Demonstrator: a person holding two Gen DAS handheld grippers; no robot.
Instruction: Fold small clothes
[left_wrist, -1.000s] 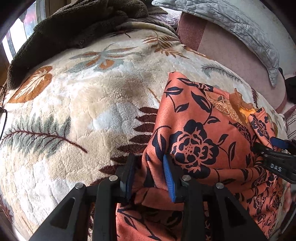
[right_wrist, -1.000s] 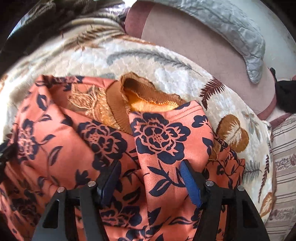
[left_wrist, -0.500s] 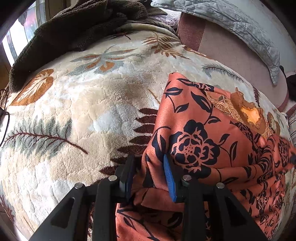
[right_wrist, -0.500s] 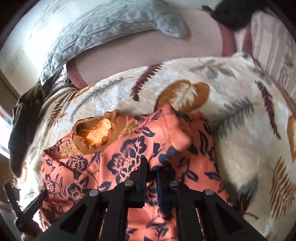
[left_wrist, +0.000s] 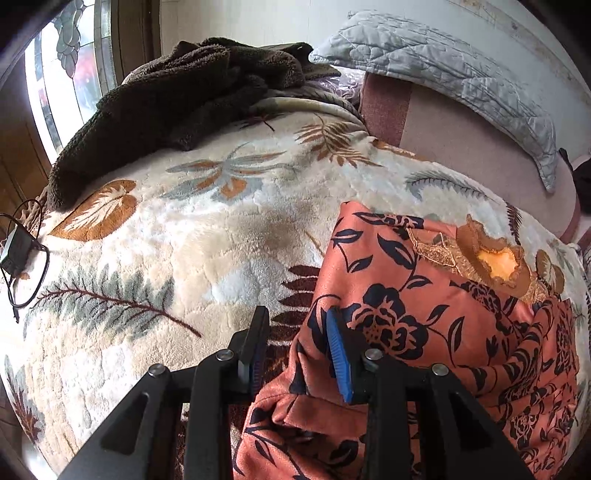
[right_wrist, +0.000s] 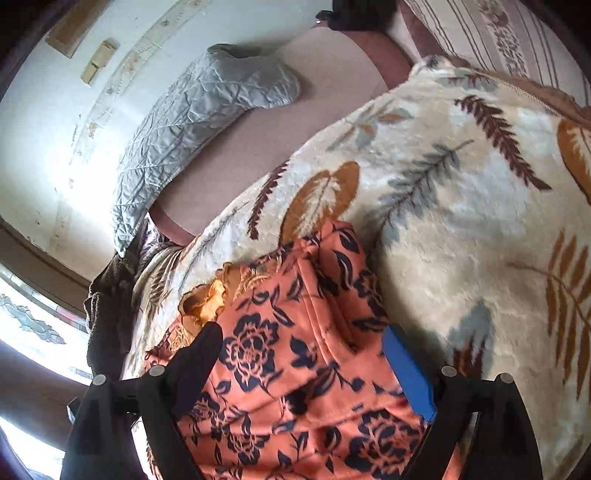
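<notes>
A small orange garment with dark blue flowers (left_wrist: 424, 306) lies on a leaf-patterned plush blanket (left_wrist: 192, 236). Its frilled mustard collar (left_wrist: 495, 258) points toward the far side. My left gripper (left_wrist: 297, 325) is open at the garment's left edge; its right finger rests on the cloth and the left finger is over the blanket. In the right wrist view the garment (right_wrist: 295, 350) lies under my right gripper (right_wrist: 301, 339), which is open wide and straddles a folded sleeve by the garment's right edge. Nothing is held.
A dark brown fleece (left_wrist: 177, 96) is heaped at the blanket's far left. A grey quilted pillow (left_wrist: 461, 74) leans on the pink headboard (left_wrist: 461, 140). A black charger with cable (left_wrist: 18, 254) lies at the left edge. A striped cushion (right_wrist: 498, 37) sits far right.
My right gripper closed on the sleeve, swung it over the garment, then opened wide and let it go. My left gripper opened and released the left edge.
</notes>
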